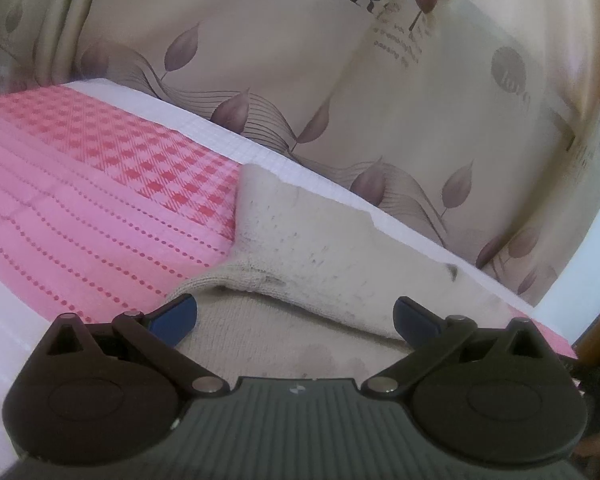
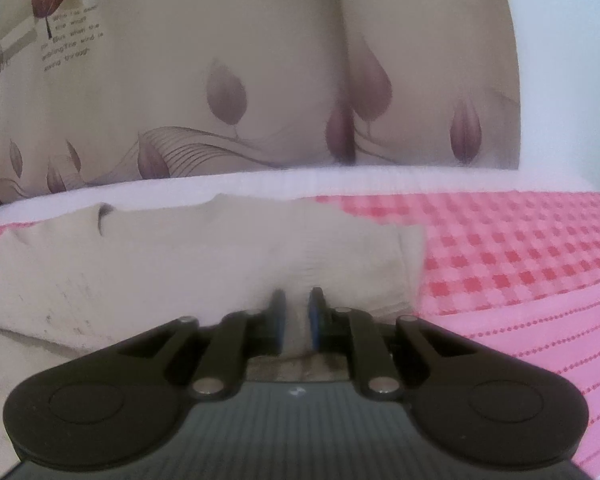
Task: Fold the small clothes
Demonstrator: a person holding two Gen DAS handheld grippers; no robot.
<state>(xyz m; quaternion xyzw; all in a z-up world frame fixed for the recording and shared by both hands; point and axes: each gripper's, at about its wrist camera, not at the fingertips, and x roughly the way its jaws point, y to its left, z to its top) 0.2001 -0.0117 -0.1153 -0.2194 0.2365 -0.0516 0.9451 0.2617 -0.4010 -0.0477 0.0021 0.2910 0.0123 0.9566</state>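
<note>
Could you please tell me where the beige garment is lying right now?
In both wrist views the beige garment lies on the pink mat, just ahead of each tool, near the leaf-print curtain.

Soft, even daylight, no hard shadows; both views slightly blurred (fisheye bending and darkening the corners).

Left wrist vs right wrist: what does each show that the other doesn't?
Left wrist only: the left hand-held gripper, jaws wide apart over the beige garment without pressing it, a folded layer lying ahead of it; a large "R" printed on the leaf-print curtain.

Right wrist only: the right hand-held gripper, jaws nearly together with a fold of the garment between them; a white wall right of the curtain.

Both: the same beige garment on the pink checked and dotted bed cover, its white edge, and the curtain behind.
</note>
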